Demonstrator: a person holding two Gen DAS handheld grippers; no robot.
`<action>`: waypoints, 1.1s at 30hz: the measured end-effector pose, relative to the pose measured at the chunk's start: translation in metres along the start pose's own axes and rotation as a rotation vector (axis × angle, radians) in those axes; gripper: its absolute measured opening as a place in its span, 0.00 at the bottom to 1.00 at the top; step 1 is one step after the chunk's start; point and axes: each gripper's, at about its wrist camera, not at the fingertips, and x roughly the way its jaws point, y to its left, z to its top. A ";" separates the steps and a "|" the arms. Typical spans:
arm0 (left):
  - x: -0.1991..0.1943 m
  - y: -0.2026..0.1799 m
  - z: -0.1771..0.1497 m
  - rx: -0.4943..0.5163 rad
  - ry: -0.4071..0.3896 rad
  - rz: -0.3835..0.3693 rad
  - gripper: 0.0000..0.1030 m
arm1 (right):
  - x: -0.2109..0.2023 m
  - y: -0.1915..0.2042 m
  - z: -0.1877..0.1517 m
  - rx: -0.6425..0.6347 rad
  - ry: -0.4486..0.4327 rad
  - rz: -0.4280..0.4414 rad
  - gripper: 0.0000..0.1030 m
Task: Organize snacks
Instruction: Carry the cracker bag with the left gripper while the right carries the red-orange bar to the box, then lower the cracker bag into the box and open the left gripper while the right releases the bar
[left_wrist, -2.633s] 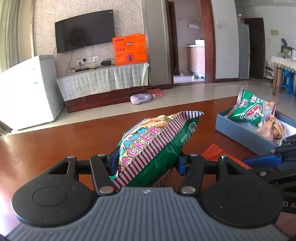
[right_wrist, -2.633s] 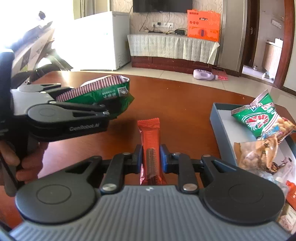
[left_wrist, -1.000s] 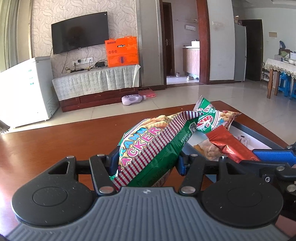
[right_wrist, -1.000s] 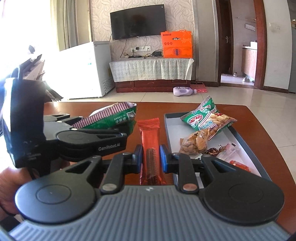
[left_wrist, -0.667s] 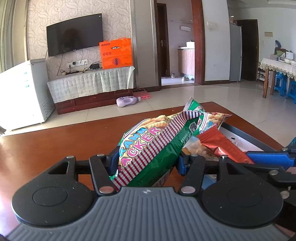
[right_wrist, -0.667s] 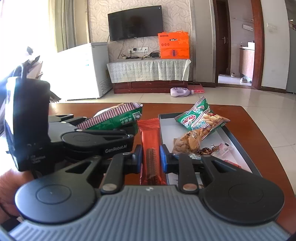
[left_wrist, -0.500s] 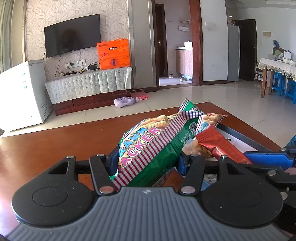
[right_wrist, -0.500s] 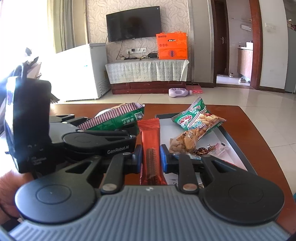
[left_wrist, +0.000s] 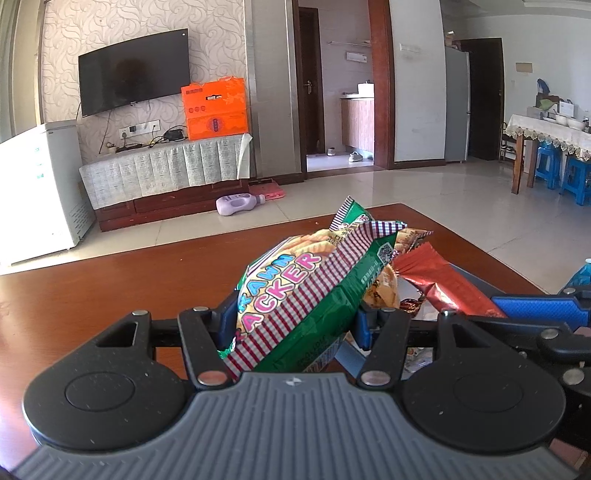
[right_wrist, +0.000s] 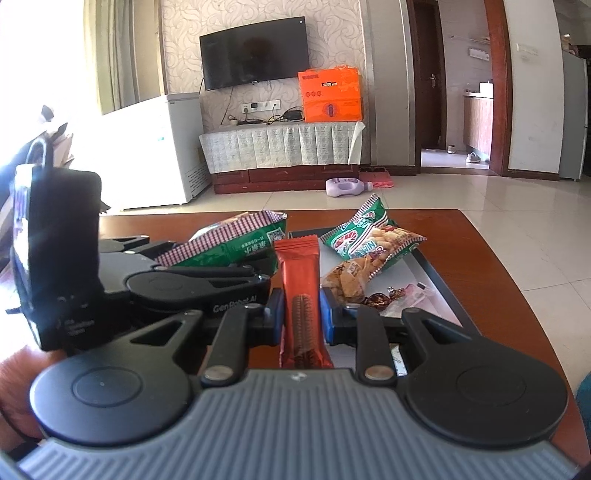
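My left gripper (left_wrist: 293, 325) is shut on a puffy green prawn cracker bag (left_wrist: 306, 291) with a red-checked edge, held up above the brown table (left_wrist: 110, 280). That same bag (right_wrist: 236, 243) shows at the left of the right wrist view, in the left gripper (right_wrist: 207, 284). My right gripper (right_wrist: 301, 317) is shut on a thin red snack bar (right_wrist: 301, 288), seen also as the red snack bar (left_wrist: 443, 280) beside the bag. Both hover at the near left edge of a grey tray (right_wrist: 439, 273) that holds a green peanut bag (right_wrist: 369, 236), a brown snack pack (right_wrist: 349, 278) and small candies (right_wrist: 380, 297).
The table's right edge (right_wrist: 517, 295) drops to a tiled floor. Beyond stand a white freezer (right_wrist: 162, 147), a TV stand with an orange box (right_wrist: 330, 96) and a purple bottle (right_wrist: 345, 186) on the floor. A hand (right_wrist: 14, 391) holds the left gripper.
Both grippers have drifted sideways toward the tray, each keeping its snack; the tray and its packets now sit closer and more centred ahead of them.
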 end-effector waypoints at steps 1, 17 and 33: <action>0.001 -0.001 0.000 -0.002 0.001 -0.003 0.62 | 0.000 -0.001 0.000 0.000 -0.001 0.000 0.23; 0.019 -0.005 0.006 -0.026 0.000 -0.034 0.62 | 0.001 -0.013 -0.002 0.013 0.000 -0.030 0.23; 0.054 -0.009 0.010 -0.011 0.000 -0.082 0.62 | 0.006 -0.033 -0.006 0.049 0.034 -0.081 0.23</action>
